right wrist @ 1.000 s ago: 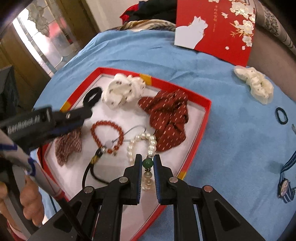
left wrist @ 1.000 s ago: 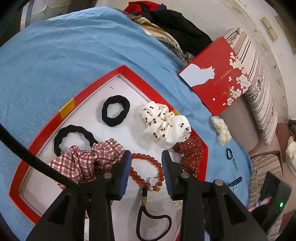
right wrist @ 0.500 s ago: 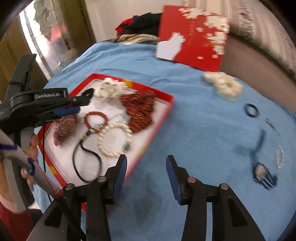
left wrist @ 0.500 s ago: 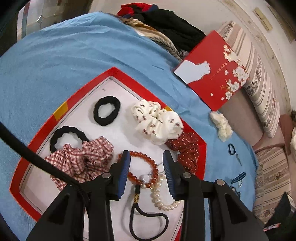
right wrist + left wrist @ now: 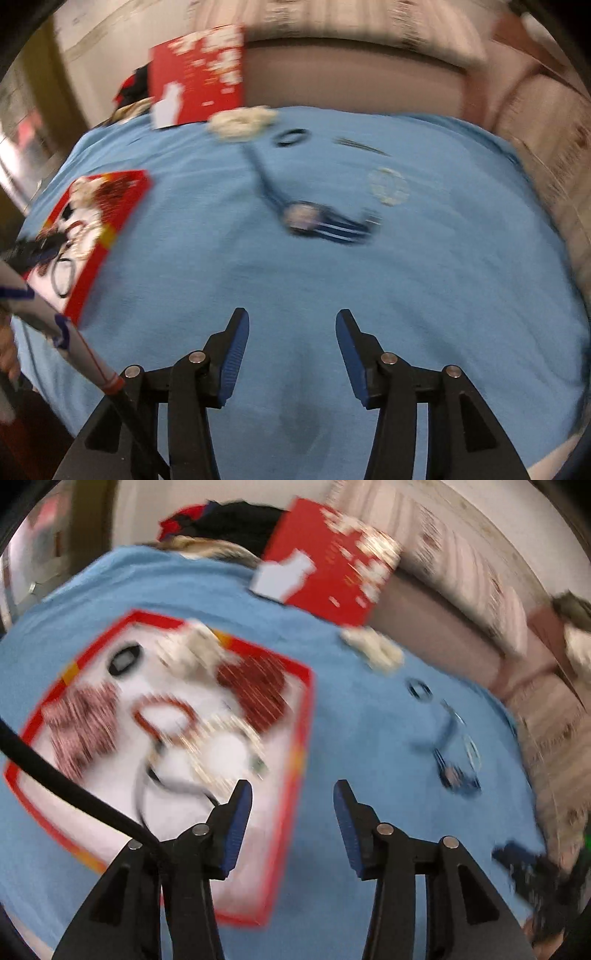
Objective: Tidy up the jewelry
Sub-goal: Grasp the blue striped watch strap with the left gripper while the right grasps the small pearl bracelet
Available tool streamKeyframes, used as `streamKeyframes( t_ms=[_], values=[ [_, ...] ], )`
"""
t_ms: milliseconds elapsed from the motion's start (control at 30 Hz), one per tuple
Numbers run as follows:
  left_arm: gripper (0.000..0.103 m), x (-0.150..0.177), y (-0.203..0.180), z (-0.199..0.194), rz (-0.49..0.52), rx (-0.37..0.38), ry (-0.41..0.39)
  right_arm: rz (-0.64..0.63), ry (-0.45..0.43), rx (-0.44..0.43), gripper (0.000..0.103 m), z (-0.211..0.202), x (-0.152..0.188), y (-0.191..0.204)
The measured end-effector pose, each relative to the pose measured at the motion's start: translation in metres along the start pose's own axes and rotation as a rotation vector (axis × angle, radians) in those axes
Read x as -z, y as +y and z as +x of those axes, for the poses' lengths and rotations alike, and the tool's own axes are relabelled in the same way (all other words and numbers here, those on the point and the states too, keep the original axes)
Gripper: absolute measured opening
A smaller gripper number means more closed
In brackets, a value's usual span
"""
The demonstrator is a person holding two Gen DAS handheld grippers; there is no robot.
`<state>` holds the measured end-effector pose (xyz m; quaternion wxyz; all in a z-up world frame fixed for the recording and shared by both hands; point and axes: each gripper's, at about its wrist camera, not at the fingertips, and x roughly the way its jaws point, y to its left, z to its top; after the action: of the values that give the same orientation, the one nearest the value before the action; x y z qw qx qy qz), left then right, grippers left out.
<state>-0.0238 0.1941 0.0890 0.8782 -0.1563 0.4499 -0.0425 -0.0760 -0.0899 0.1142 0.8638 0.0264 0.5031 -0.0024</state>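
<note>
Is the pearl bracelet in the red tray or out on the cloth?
In: the pearl bracelet lies inside the red tray, beside the orange bead bracelet.

Blue cloth spread over the work surface. Beige upholstered sofa behind, with striped cushions. Dark and red clothing heap at the far edge, against a pale wall.

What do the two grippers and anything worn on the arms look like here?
Both the left gripper and right gripper are black two-finger linkages with silver pivot pins and ribbed blue pads. A black cable trails from the left one. In the right wrist view, a white sleeve with blue markings and a red cuff band shows at the left edge.
</note>
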Motion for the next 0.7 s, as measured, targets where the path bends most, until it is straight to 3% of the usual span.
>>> streamKeyframes(
  t_ms=[267, 433, 700],
  values=[
    [0.044, 0.055, -0.061, 0.005, 0.072, 0.032, 0.085, 0.174, -0.039, -0.045, 0.053, 0.024, -0.005, -0.088],
    [0.045, 0.045, -0.094, 0.03, 0.114, 0.004, 0.111, 0.202, -0.087, -0.083, 0.053, 0.049, -0.031, -0.114],
    [0.046, 0.013, -0.157, 0.108, 0.122, 0.042, 0.158, 0.22, -0.115, -0.098, 0.053, 0.1, -0.083, -0.153]
  ],
)
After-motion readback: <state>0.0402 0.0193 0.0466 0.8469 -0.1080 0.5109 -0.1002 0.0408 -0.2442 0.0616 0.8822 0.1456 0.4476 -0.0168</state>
